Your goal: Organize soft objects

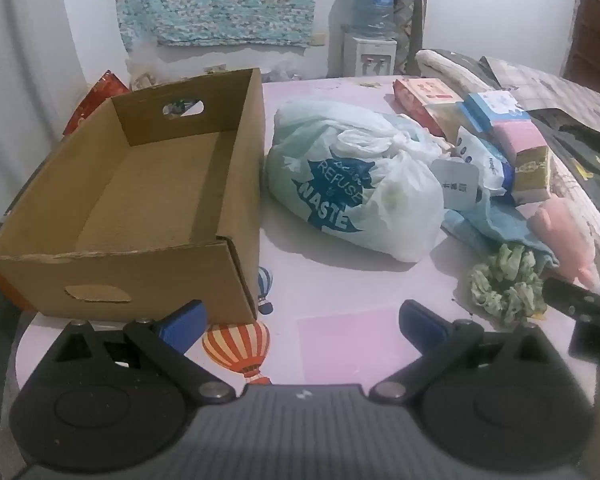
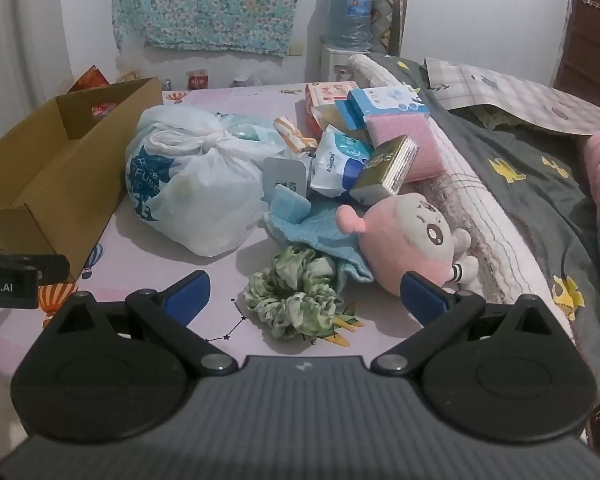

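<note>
An empty cardboard box [image 1: 140, 200] stands at the left of the bed; it shows in the right wrist view [image 2: 60, 168] too. A tied white plastic bag [image 1: 352, 180] [image 2: 196, 188] lies beside it. A green scrunchie [image 1: 508, 284] [image 2: 296, 292], a blue cloth [image 2: 312, 228] and a pink plush toy [image 2: 404, 236] [image 1: 564, 232] lie to the right. My left gripper [image 1: 300, 324] is open and empty in front of the box. My right gripper [image 2: 304, 296] is open and empty, its fingertips either side of the scrunchie and above it.
Tissue packs and small boxes [image 2: 376, 136] are piled behind the plush toy. A grey blanket [image 2: 520, 184] and a white towel [image 2: 480, 220] lie along the right. A water dispenser [image 1: 370, 20] stands by the far wall. The pink sheet [image 1: 340, 320] has balloon prints.
</note>
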### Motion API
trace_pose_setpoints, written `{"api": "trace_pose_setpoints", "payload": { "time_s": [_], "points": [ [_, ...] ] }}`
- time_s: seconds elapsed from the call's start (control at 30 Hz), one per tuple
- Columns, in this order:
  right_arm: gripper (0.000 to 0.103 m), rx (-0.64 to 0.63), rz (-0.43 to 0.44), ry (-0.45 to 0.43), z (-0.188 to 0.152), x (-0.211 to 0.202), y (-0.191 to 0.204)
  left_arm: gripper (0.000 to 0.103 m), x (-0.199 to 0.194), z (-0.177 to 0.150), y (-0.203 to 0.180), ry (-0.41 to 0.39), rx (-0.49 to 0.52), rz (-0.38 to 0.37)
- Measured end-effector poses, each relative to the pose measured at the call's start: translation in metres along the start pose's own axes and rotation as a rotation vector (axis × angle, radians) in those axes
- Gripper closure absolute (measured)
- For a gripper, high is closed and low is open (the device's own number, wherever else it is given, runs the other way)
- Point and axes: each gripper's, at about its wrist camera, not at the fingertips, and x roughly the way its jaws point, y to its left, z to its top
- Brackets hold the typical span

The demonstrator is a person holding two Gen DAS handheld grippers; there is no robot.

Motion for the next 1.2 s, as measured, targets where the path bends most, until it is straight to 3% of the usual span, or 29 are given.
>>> {"api": "trace_pose_setpoints", "payload": {
  "time_s": [1.2],
  "points": [
    [0.001, -0.011, -0.028, 0.008, -0.002, -0.002, 0.0, 0.0, 0.001, -0.001, -0.01, 0.014, 0.064, -0.094]
  ]
}}
